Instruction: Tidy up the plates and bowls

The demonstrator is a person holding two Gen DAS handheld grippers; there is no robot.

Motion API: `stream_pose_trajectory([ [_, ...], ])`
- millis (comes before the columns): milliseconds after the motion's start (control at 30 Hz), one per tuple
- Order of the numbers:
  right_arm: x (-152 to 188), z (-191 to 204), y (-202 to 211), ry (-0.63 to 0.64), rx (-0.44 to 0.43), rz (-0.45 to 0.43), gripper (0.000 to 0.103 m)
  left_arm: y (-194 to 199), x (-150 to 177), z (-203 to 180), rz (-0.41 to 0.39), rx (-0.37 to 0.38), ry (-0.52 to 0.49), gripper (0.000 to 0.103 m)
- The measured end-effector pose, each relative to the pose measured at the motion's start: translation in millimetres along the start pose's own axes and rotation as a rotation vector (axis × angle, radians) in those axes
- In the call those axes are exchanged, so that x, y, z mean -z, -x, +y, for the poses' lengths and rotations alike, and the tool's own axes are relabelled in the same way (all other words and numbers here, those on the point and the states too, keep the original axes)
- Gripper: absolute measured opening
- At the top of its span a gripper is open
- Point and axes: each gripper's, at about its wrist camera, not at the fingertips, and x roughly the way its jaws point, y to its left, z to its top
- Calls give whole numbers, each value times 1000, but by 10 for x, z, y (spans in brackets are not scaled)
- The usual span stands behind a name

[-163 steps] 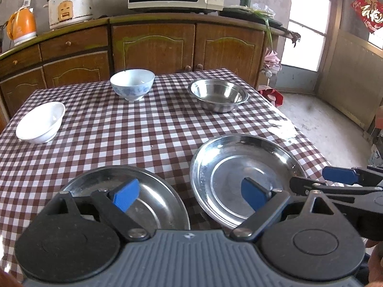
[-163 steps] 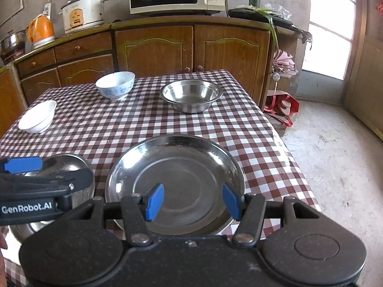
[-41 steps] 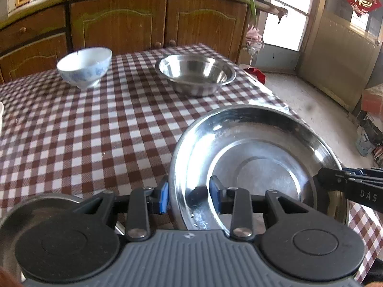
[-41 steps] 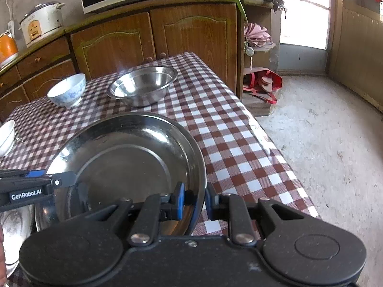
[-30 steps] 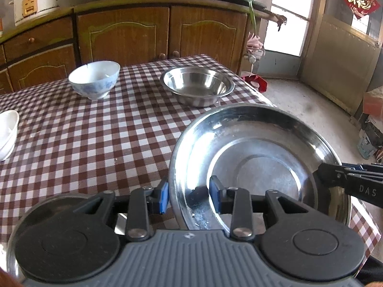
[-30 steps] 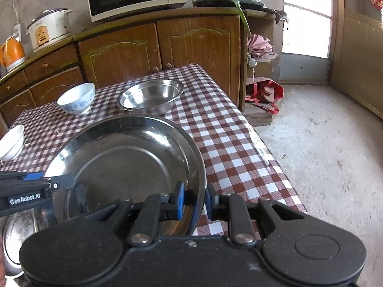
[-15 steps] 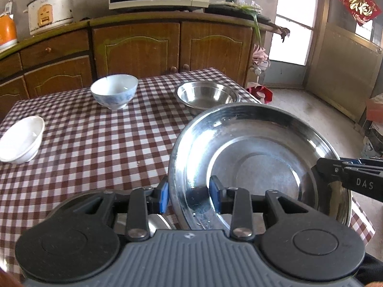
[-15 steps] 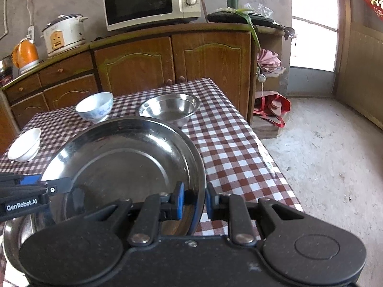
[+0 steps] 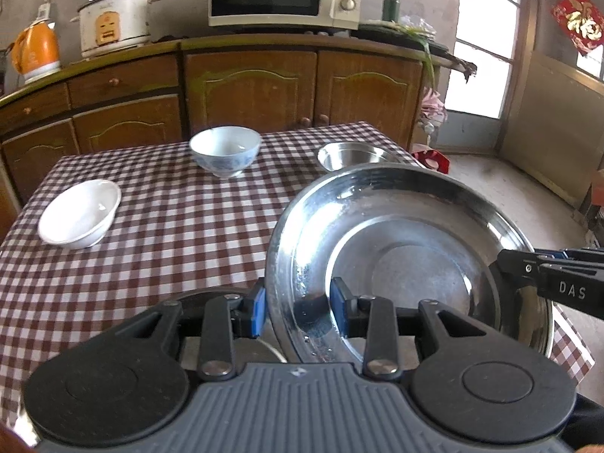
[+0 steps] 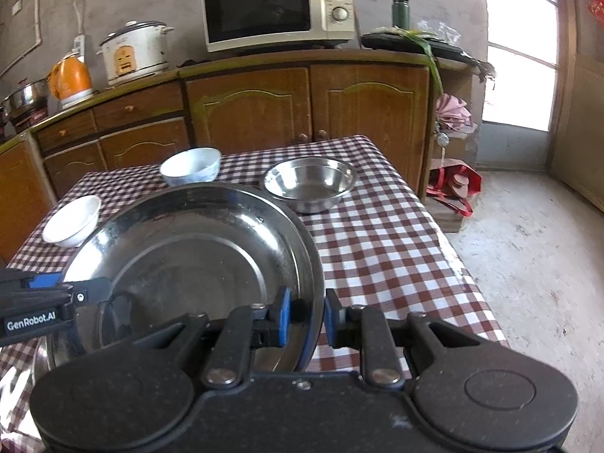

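Note:
A large steel plate [image 9: 407,234] hangs tilted above the checked table [image 9: 170,226], held from both sides. My left gripper [image 9: 298,311] is shut on its left rim, and my right gripper [image 10: 306,317] is shut on its right rim. Each gripper shows in the other's view: the right gripper [image 9: 506,264] and the left gripper [image 10: 102,290]. A second steel plate [image 9: 205,294] lies on the table under my left gripper, mostly hidden. Farther back stand a white bowl [image 9: 79,219], a blue-patterned bowl [image 9: 225,150] and a steel bowl [image 10: 309,185].
Wooden cabinets [image 10: 256,109] run behind the table, with a microwave [image 10: 279,11], a rice cooker [image 10: 132,53] and an orange kettle [image 10: 71,75] on top. The table's right edge [image 10: 453,256] drops to a concrete floor. A red bag [image 10: 456,185] lies by the far corner.
Both grippers have risen with the large plate between them, and it now stands higher over the table. The views have tipped up, showing more of the counter and microwave.

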Motion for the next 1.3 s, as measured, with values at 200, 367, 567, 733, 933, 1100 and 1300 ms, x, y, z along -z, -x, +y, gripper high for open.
stream_pose_trajectory([
  [200, -8, 196, 16, 24, -31, 0, 24, 127, 46, 154, -7, -27, 20, 36],
  [367, -9, 352, 28, 41, -54, -1, 24, 222, 84, 267, -12, -49, 35, 36],
  [567, -13, 516, 55, 60, -75, -4, 24, 323, 111, 379, -19, -72, 51, 36],
  [733, -10, 609, 73, 70, -90, -4, 24, 382, 129, 446, -23, -87, 56, 36],
  [933, -4, 723, 65, 88, -103, 0, 24, 428, 186, 549, -20, -101, 75, 36],
  [1100, 8, 831, 35, 96, -116, 7, 24, 466, 216, 636, -15, -115, 91, 36],
  [1300, 55, 971, -40, 100, -139, 25, 24, 485, 259, 745, 1, -137, 110, 36],
])
